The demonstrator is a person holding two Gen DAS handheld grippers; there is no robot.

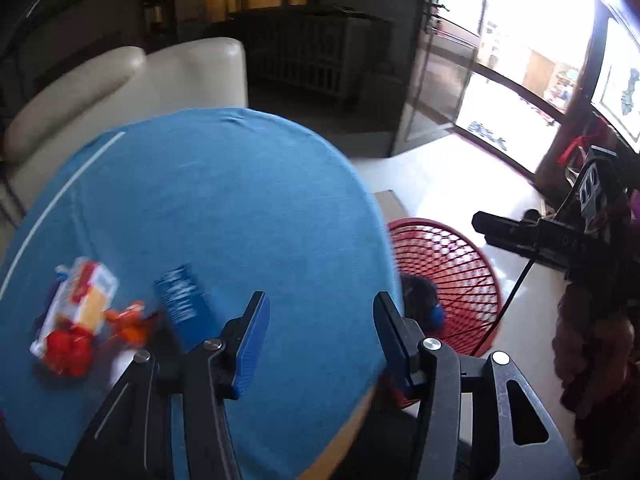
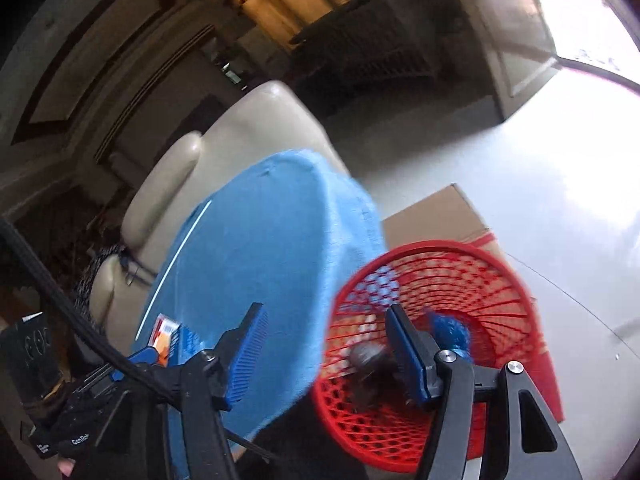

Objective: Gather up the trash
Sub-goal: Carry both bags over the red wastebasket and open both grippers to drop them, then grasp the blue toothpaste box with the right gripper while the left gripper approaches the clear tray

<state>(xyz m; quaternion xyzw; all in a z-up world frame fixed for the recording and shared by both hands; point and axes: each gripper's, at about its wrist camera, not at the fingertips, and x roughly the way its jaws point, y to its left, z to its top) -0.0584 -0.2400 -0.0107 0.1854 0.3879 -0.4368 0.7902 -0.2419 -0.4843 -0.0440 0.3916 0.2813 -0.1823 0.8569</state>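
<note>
1. Trash on the desk (image 1: pixel 224 200), blue-covered: a white-and-yellow wrapper (image 1: pixel 82 300) with red print, an orange scrap (image 1: pixel 130 322) touching its near end, and a dark blue packet (image 1: pixel 180 300) just beside both. All three are blurred in the left wrist view.
2. Key relation: the cluster lies at about ten o'clock from the left tool (image 1: pixel 318 340), near it on the same surface. The blue packet is the closest piece, its long axis running roughly from eleven to five o'clock. The wrapper's long axis runs from about one to seven o'clock.
3. Left tool: jaws moderately wide, nothing between them, only bare cloth and the desk edge behind the gap.
4. Right tool (image 2: pixel 326 352): jaws likewise moderately wide and empty, hanging over the desk edge and the rim of the red basket (image 2: pixel 500 280).
5. Nearer hand, judged: the left, since the right tool sits by the basket, well apart from the cluster.
6. Container: red mesh basket on the floor, at two o'clock from the left tool, against the desk edge. Contents: a crumpled blue piece (image 2: pixel 450 330) and a dark grey lump (image 2: pixel 366 360); further items cannot be told.
</note>
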